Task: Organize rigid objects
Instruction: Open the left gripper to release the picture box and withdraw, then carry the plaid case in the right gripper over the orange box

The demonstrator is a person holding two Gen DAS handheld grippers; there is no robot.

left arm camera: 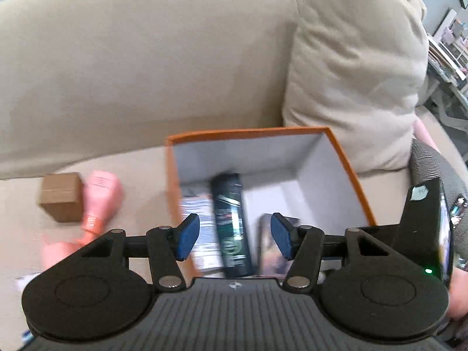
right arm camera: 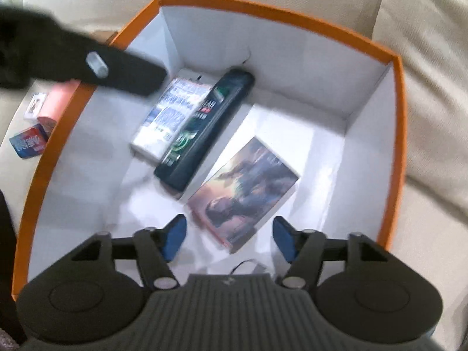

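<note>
Orange box (right arm camera: 399, 122) on sofa (left arm camera: 117, 67), right half of floor bare | inside: 1 dark spray can (right arm camera: 204, 128), 1 white carton (right arm camera: 172, 114), 1 picture box (right arm camera: 245, 193) | left outside: brown box (left arm camera: 61, 196), pink bottle (left arm camera: 101, 199) | left gripper (left arm camera: 235, 235), right gripper (right arm camera: 229, 239): fingers apart, nothing held.

Soft, even light, with motion blur

We see blur smearing items around the orange box (right arm camera: 395, 58); fisheye bends its rim.
</note>
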